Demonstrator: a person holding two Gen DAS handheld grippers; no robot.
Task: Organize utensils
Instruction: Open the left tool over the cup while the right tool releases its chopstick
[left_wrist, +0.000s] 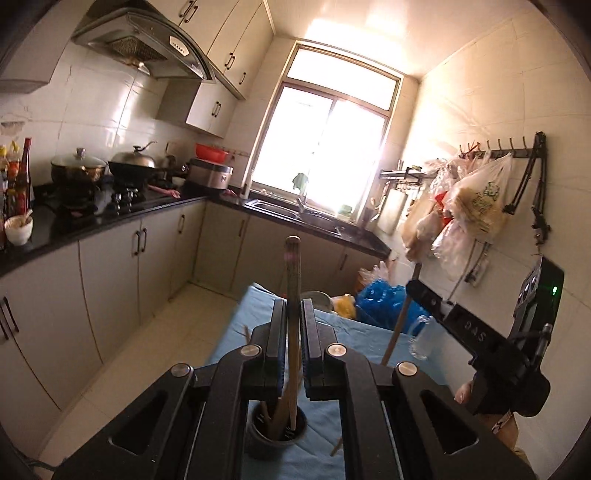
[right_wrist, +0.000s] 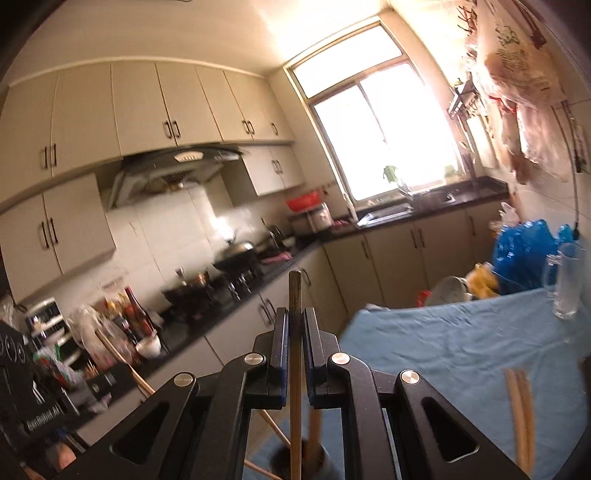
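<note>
In the left wrist view my left gripper (left_wrist: 293, 314) is shut on a long wooden utensil (left_wrist: 293, 280) that stands upright with its lower end in a dark grey holder cup (left_wrist: 276, 432). The cup holds other wooden utensils. My right gripper (left_wrist: 415, 286) shows to the right, gripping a wooden stick (left_wrist: 397, 328). In the right wrist view my right gripper (right_wrist: 295, 325) is shut on a wooden stick (right_wrist: 295, 369) whose lower end reaches down to the dark holder cup (right_wrist: 299, 461). Wooden chopsticks (right_wrist: 521, 413) lie on the blue cloth (right_wrist: 443, 350).
A clear glass (left_wrist: 423, 336) stands on the blue-covered table (left_wrist: 251, 314); it also shows in the right wrist view (right_wrist: 567, 280). A loose stick (left_wrist: 337, 448) lies by the cup. Blue and yellow bags (left_wrist: 380, 299) sit behind the table. The counter (left_wrist: 110, 221) runs along the left.
</note>
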